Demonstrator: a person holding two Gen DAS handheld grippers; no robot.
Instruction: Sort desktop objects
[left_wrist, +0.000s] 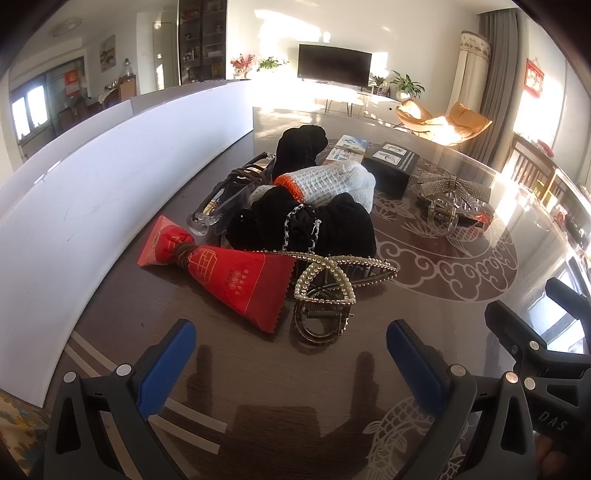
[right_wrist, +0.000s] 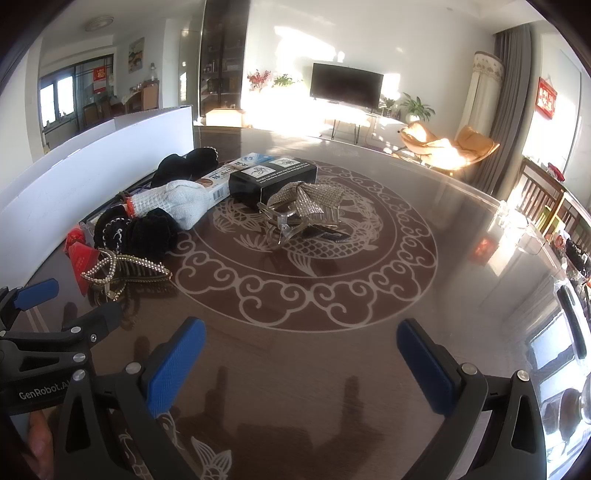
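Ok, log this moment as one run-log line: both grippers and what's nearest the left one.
left gripper: open, empty | right gripper: open, empty | nearest left: pearl hair claw on table | sorting: not started

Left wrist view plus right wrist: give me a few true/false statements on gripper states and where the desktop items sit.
1. The left hand-held gripper is open and holds nothing. True.
2. The right hand-held gripper is shut on a hair claw. False: it is open and empty.
3. The white knit glove lies on the pile of black fabric. True.
4. The red packet stands upright. False: it lies flat on the table.
5. The bow hair clip sits beside the black box. True.
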